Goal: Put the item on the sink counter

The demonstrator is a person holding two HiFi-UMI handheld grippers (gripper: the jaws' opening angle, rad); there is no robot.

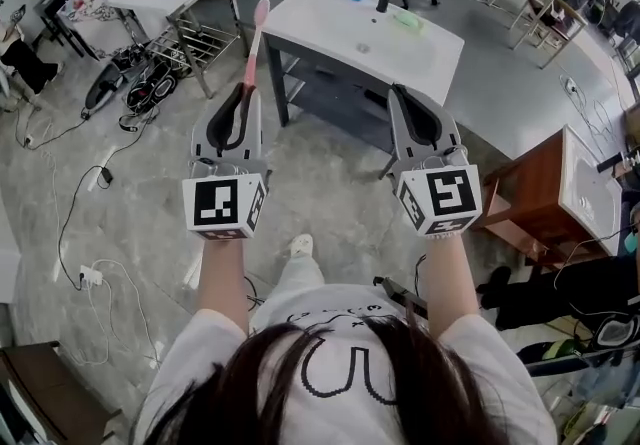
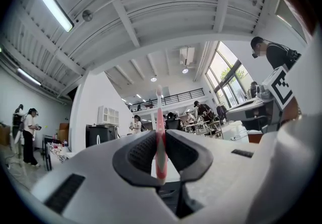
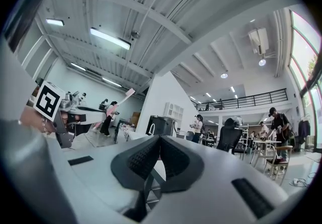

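Open workshop with a grey stone-look floor: the white rectangular sink worktop (image 1: 310, 18) stands ahead of me, and the item is not on it yet.
My left gripper (image 1: 245, 93) carries the long pink plastic toothbrush (image 1: 257, 38). Its fingers (image 2: 143, 155) are clenched on the lower handle, so the brush runs straight out along them, with the head end leading toward the worktop's near left corner. The brush is up in the air, short of the worktop and apart from it. My right gripper (image 1: 405, 98) hangs level beside it, its fingers (image 3: 143, 160) pressed together on nothing. I judge the coming move belongs to the left side: carry forward, then tip the long axis flat over the bare part left of the basin.
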